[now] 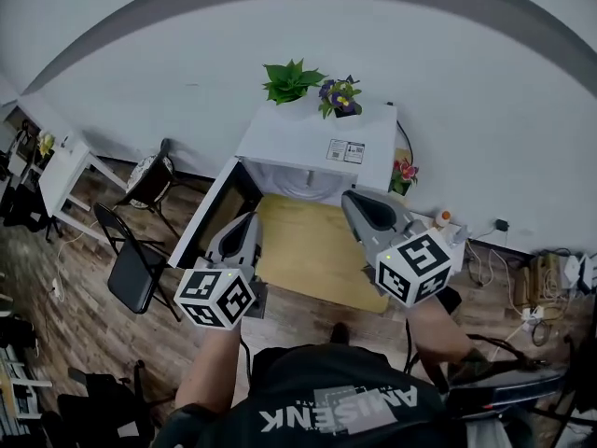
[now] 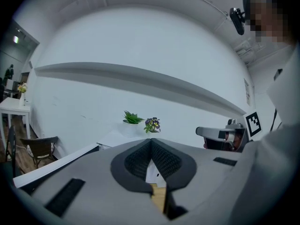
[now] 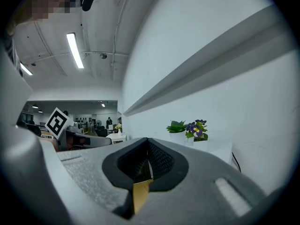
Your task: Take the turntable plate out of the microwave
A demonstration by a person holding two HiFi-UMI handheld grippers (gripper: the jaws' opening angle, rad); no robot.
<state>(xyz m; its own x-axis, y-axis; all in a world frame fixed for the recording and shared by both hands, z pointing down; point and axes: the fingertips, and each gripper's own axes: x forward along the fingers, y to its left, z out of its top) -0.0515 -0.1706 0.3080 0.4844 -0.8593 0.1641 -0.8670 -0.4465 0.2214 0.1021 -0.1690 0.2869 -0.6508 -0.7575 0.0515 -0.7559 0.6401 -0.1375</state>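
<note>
A white microwave (image 1: pixel 317 143) stands on a yellow wooden table (image 1: pixel 312 250) against the wall, its door (image 1: pixel 215 215) swung open to the left. From above the cavity is mostly hidden, and I cannot make out the turntable plate. My left gripper (image 1: pixel 244 227) hovers shut and empty in front of the open door. My right gripper (image 1: pixel 359 205) is shut and empty before the microwave's right front. In the left gripper view the left gripper (image 2: pixel 151 142) points at the microwave (image 2: pixel 117 137). In the right gripper view the right gripper (image 3: pixel 148 142) has nothing between its pads.
A green plant (image 1: pixel 289 80) and purple flowers (image 1: pixel 340 96) sit on the microwave. Red flowers (image 1: pixel 405 174) and a small bottle (image 1: pixel 443 218) are at the table's right. A black folding chair (image 1: pixel 131 264) stands left, a white side table (image 1: pixel 61 175) farther left, cables (image 1: pixel 536 297) on the floor right.
</note>
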